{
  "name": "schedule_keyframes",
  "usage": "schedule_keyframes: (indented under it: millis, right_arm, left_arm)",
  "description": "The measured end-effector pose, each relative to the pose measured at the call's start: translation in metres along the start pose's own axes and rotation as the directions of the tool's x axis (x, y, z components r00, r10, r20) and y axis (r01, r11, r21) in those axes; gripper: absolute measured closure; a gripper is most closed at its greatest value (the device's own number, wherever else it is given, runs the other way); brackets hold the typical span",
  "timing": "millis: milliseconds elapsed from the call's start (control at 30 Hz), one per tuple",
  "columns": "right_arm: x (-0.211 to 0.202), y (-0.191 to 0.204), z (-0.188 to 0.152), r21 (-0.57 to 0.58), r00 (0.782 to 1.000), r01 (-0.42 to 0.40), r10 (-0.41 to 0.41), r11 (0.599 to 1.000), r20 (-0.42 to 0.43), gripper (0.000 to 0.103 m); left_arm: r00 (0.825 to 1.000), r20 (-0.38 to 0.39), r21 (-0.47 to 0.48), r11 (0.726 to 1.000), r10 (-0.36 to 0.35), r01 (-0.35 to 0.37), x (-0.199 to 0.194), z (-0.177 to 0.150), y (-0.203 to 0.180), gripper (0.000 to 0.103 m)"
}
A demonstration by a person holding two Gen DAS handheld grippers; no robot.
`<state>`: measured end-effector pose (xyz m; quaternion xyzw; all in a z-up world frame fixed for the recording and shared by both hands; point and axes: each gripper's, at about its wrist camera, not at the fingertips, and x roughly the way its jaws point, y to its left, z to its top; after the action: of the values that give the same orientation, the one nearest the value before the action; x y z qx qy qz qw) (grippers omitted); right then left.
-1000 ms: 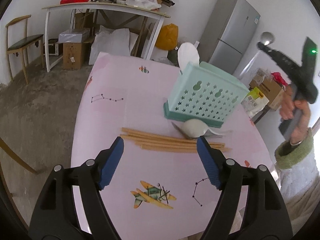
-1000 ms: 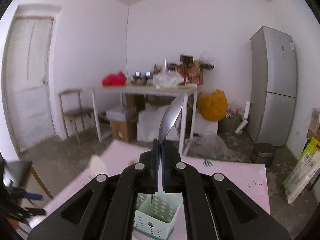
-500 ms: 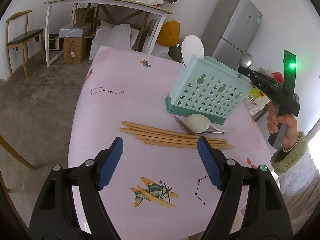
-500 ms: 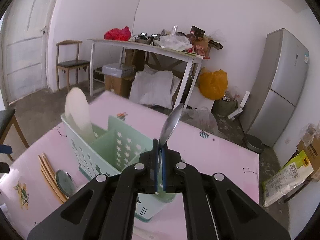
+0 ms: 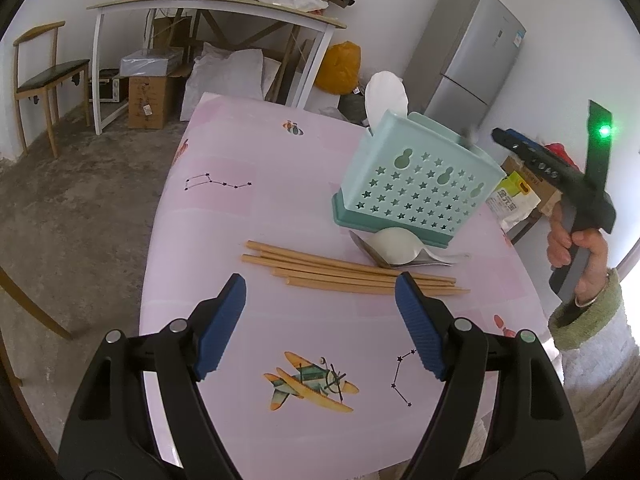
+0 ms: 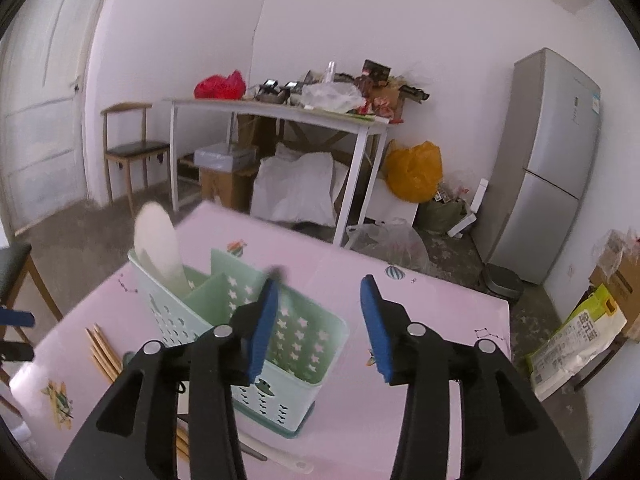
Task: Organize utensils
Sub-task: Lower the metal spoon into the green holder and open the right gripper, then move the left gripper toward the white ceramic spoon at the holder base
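Since the right tool (image 6: 316,320) hangs over the caddy (image 5: 416,184) with jaws opening on nothing, spoon apparently dropped in, the left tool (image 5: 320,320) waits spread at 6 o'clock of the chopsticks (image 5: 344,272) on the worktop (image 5: 248,200).
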<state>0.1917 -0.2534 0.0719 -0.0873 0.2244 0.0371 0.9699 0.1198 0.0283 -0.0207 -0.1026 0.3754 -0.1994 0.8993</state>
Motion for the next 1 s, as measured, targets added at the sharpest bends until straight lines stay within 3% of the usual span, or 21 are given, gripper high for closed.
schedule_keyframes:
  millis: [167,467,700,833,1000]
  right_arm:
    - [-0.027,-0.008,-0.003,0.063,0.999,-0.012,0.010,0.998,0.036,0.054]
    - [-0.071,-0.001,-0.034,0.168,0.996,-0.086,0.079,0.982,0.045,0.032]
    - [-0.060,0.028,-0.086,0.210,0.983,-0.108,0.136,0.972,-0.125,0.019]
    - [-0.047,0.046,-0.118,0.237,0.956,-0.101,0.161,0.966,-0.246,0.017]
    - [-0.031,0.068,-0.150,0.209,0.918,-0.051,0.128,0.977,-0.376,0.016]
  left_arm:
    - [1.000,-0.002,-0.002,1.000,0.002,-0.002,-0.001,0.000,0.001,0.030]
    - [1.000,-0.005,-0.004,1.000,0.000,0.000,0.000,0.000,0.000,0.030]
    - [1.000,-0.023,0.001,1.000,0.008,-0.008,0.004,-0.003,-0.006,0.030]
    - [0.999,-0.033,0.006,1.000,0.020,-0.020,0.008,-0.004,-0.009,0.030]
    - [0.998,-0.051,0.006,1.000,0.030,-0.029,0.013,-0.004,-0.012,0.030]
